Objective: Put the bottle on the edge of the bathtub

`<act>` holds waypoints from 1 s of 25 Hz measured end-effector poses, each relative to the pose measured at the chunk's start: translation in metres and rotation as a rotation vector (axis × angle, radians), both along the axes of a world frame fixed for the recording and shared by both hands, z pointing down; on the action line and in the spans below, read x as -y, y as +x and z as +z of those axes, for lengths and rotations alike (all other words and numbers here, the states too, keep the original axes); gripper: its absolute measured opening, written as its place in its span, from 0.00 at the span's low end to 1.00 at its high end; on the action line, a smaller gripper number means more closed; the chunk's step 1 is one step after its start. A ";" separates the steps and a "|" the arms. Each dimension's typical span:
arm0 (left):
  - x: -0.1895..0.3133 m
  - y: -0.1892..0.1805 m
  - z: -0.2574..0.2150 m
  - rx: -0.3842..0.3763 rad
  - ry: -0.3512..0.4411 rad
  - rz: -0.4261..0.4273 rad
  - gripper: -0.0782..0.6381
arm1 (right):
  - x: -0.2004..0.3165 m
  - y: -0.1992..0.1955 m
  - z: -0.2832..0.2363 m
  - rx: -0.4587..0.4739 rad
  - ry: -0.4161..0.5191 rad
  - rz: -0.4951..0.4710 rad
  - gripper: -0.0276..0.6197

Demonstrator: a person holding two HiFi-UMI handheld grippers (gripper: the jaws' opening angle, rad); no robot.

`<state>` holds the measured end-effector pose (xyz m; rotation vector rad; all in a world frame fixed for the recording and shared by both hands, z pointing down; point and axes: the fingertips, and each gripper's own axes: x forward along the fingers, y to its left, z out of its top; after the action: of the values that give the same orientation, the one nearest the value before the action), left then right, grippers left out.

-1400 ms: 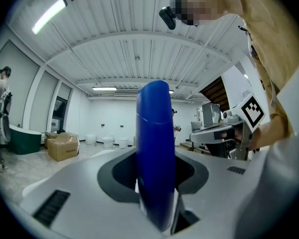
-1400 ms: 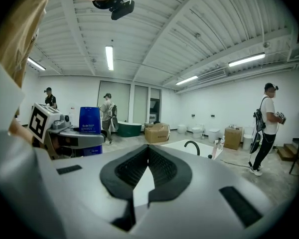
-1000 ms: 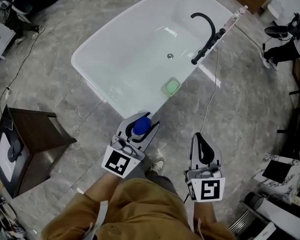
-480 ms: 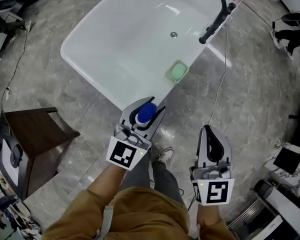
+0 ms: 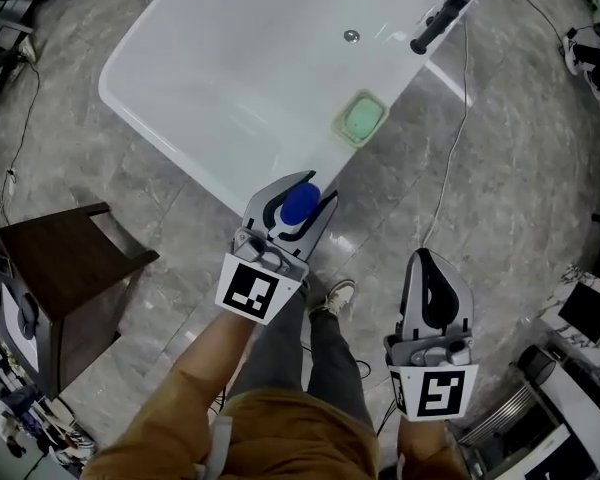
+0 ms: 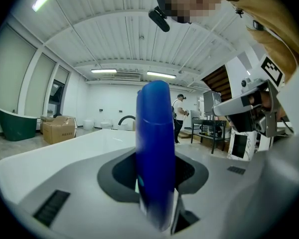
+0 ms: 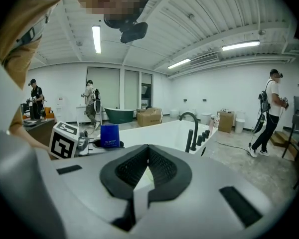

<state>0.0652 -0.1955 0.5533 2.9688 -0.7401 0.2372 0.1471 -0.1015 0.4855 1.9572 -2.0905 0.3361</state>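
A blue bottle [image 5: 299, 204] stands upright between the jaws of my left gripper [image 5: 292, 208], which is shut on it just in front of the white bathtub's near rim [image 5: 195, 171]. In the left gripper view the bottle [image 6: 155, 148] fills the middle, clamped low between the jaws. From the right gripper view the bottle [image 7: 109, 135] shows to the left beside the marker cube. My right gripper [image 5: 435, 286] hangs over the grey floor to the right, its jaws shut with nothing between them [image 7: 142, 176].
A green soap dish [image 5: 360, 119] sits on the tub's near-right rim. A black tap [image 5: 448, 6] rises at the tub's far right, with a cable [image 5: 450, 158] trailing over the floor. A dark wooden stool [image 5: 55, 283] stands at the left. My shoe [image 5: 330, 296] is below the bottle.
The tub has slid up and left in the head view as I came closer. My left gripper with the bottle has risen toward the near rim. The right gripper stays low at the right.
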 end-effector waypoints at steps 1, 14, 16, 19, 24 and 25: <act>0.002 -0.001 0.006 0.004 -0.001 0.000 0.31 | 0.001 -0.001 0.004 0.001 -0.003 0.001 0.05; 0.039 0.012 0.068 -0.002 -0.011 -0.011 0.31 | 0.027 -0.003 0.048 -0.002 -0.029 0.005 0.05; 0.042 0.015 0.077 -0.003 -0.018 -0.013 0.31 | 0.030 -0.002 0.054 -0.001 -0.033 0.010 0.05; 0.045 0.018 0.088 0.001 -0.026 -0.010 0.31 | 0.034 -0.002 0.060 0.003 -0.037 0.014 0.05; 0.050 0.024 0.097 0.006 -0.028 -0.002 0.31 | 0.037 0.001 0.066 0.007 -0.037 0.028 0.05; 0.051 0.025 0.098 0.007 -0.030 -0.001 0.31 | 0.037 0.002 0.067 0.008 -0.037 0.030 0.05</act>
<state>0.0906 -0.2467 0.6516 2.9407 -0.7324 0.2566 0.1486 -0.1383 0.5523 1.9713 -2.0462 0.3870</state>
